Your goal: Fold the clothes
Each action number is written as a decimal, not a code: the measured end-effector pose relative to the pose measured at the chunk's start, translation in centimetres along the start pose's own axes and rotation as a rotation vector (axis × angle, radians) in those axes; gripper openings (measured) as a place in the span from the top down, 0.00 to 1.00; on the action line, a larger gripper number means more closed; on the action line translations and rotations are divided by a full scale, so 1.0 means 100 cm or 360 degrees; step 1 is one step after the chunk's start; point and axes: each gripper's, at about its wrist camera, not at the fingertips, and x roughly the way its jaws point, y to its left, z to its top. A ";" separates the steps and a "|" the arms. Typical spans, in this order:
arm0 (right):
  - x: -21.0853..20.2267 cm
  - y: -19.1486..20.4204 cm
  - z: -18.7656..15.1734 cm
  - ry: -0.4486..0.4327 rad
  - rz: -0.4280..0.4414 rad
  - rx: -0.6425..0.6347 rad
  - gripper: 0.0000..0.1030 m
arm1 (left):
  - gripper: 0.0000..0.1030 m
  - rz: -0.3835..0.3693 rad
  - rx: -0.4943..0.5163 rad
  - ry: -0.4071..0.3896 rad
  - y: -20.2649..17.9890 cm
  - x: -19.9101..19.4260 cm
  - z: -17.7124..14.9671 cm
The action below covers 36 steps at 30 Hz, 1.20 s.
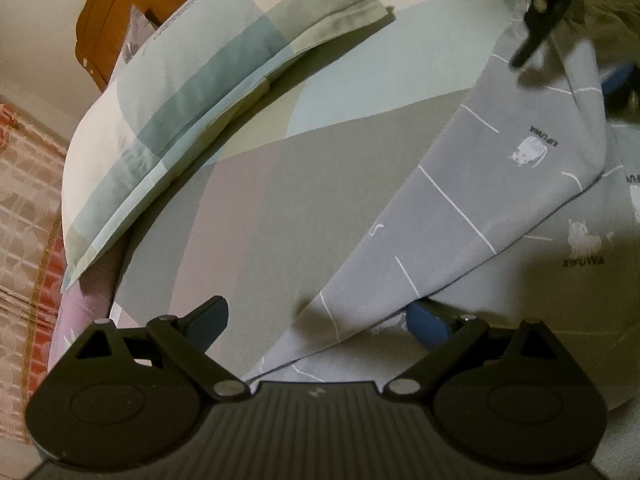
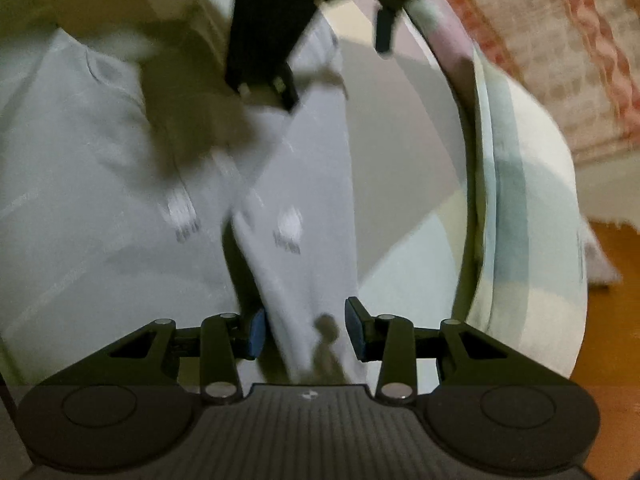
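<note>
A grey garment (image 1: 500,184) with white lines and small "XIFUWA" animal prints lies on the bed, one folded flap running from the far right down to my left gripper. My left gripper (image 1: 316,320) is open wide; the flap's near edge lies between its fingers, over the right blue pad (image 1: 428,322). My right gripper (image 2: 304,332) is open, with a strip of the same garment (image 2: 288,240) lying between its blue pads (image 2: 256,332). Each gripper shows at the top of the other's view: the right one (image 1: 540,12), the left one (image 2: 280,40). The right wrist view is motion-blurred.
The bedsheet (image 1: 320,168) has large grey, pale blue and cream patches. A colour-block pillow (image 1: 192,112) lies along the bed's far left edge, over a second floral pillow. A wooden headboard (image 1: 116,12) and a patterned pink curtain (image 1: 24,208) lie beyond.
</note>
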 end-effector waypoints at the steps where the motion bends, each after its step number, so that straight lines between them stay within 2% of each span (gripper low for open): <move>1: 0.002 0.001 0.003 -0.0005 -0.0010 -0.0006 0.57 | 0.06 -0.0001 0.0008 -0.0003 0.000 -0.001 0.000; 7: 0.002 0.002 -0.006 0.0046 -0.0059 0.0031 0.57 | 0.06 0.0000 0.0024 -0.0016 -0.001 -0.001 -0.001; 9: 0.002 0.005 -0.005 0.0050 -0.0061 -0.0015 0.58 | 0.06 0.0010 0.0022 -0.0019 -0.002 -0.001 -0.002; 10: 0.003 0.007 -0.002 0.0053 -0.0054 -0.0052 0.66 | 0.06 0.0015 0.0021 -0.0019 -0.002 -0.002 -0.002; 11: 0.003 0.010 -0.001 0.0054 -0.0035 -0.0073 0.81 | 0.06 0.0019 0.0024 -0.0018 -0.003 -0.002 -0.002; 12: 0.004 0.013 -0.001 0.0055 -0.0006 -0.0080 0.91 | 0.06 0.0021 0.0035 -0.0020 -0.004 -0.003 -0.001; 13: 0.006 0.015 0.000 0.0055 0.0024 -0.0086 0.94 | 0.06 0.0023 0.0047 -0.0021 -0.005 -0.003 -0.001; 15: 0.004 0.020 -0.004 0.0028 0.0002 -0.0113 0.94 | 0.06 0.0029 0.0083 -0.0028 -0.007 -0.004 -0.001; 20: 0.000 -0.005 -0.002 0.0021 0.0106 0.0126 0.97 | 0.08 0.0066 0.0254 -0.0086 -0.015 -0.012 -0.001; 24: -0.011 -0.023 -0.001 -0.0030 0.0069 0.0217 0.97 | 0.08 0.0095 0.0390 -0.0132 -0.024 -0.016 -0.002; 33: -0.037 -0.053 -0.006 -0.0049 0.0088 0.0351 0.97 | 0.08 0.0084 0.0423 -0.0151 -0.024 -0.014 -0.003; 34: -0.038 -0.053 -0.007 -0.0048 0.0107 0.0353 0.97 | 0.10 0.0087 0.0438 -0.0161 -0.023 -0.014 -0.004; 35: -0.039 -0.051 -0.009 -0.0043 0.0125 0.0344 0.97 | 0.17 0.0091 0.0453 -0.0171 -0.023 -0.014 -0.004; 36: -0.040 -0.049 -0.012 -0.0040 0.0140 0.0333 0.97 | 0.21 0.0095 0.0469 -0.0181 -0.023 -0.014 -0.005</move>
